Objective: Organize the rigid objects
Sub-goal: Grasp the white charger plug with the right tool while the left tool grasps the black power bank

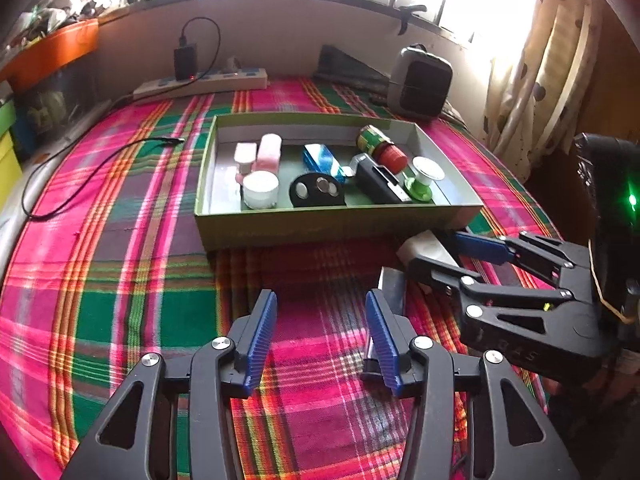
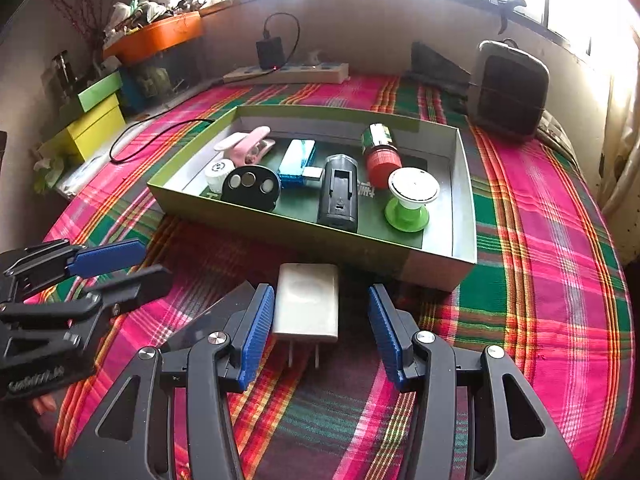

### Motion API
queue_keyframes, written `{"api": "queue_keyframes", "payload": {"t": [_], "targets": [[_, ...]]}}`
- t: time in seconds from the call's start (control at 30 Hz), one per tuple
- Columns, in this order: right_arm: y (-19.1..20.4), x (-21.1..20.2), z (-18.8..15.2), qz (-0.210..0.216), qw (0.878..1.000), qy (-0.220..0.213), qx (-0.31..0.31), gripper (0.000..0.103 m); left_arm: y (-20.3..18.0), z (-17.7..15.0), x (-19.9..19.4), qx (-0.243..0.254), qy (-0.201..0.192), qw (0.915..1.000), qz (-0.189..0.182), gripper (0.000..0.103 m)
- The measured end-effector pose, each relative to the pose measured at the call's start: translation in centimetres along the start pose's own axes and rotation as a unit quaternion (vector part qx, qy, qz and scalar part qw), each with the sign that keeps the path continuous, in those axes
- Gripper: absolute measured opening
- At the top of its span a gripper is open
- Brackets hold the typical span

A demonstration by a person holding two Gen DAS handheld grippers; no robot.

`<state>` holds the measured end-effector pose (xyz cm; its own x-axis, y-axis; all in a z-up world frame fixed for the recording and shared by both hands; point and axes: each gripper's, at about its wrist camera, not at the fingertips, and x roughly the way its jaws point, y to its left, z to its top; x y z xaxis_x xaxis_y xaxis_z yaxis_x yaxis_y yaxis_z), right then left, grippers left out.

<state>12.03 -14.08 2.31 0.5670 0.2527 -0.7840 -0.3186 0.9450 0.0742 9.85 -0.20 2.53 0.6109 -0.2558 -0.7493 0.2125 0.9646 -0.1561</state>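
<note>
1. Left wrist view: my left gripper point(image 1: 322, 332) hangs over the plaid cloth point(image 1: 120, 280), jaws released with nothing between them. The box point(image 1: 340, 220) lies ahead, holding a white jar point(image 1: 260, 189), a blue case point(image 1: 323, 162), a black holder point(image 1: 382, 182) and a red-capped bottle point(image 1: 380, 148). My right gripper point(image 1: 452, 250) sits just right of the box's near corner, jaws apart around the white charger point(image 1: 426, 248).

2. Right wrist view: my right gripper point(image 2: 322, 324) has its jaws released on either side of the charger point(image 2: 307, 302), which lies flat on the cloth just before the box point(image 2: 436, 266), prongs toward me. The left pad looks touching or nearly so; the right stands apart. The left gripper point(image 2: 132, 268) shows at far left, jaws apart.
</note>
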Motion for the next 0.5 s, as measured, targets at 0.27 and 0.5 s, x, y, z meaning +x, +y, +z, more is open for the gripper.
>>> {"api": "queue_keyframes", "payload": {"t": [0.27,0.5], "targets": [[0.0,0.8,0.0,-0.008,1.0,0.015,0.002,0.05,-1.1,-0.5,0.3,0.011,0.015,0.9994,-0.03,0.046],[-0.3,0.7,-0.2,-0.015,1.0,0.019,-0.004,0.049,-1.1,-0.8,0.9,0.005,0.03,0.999,-0.032,0.047]]}}
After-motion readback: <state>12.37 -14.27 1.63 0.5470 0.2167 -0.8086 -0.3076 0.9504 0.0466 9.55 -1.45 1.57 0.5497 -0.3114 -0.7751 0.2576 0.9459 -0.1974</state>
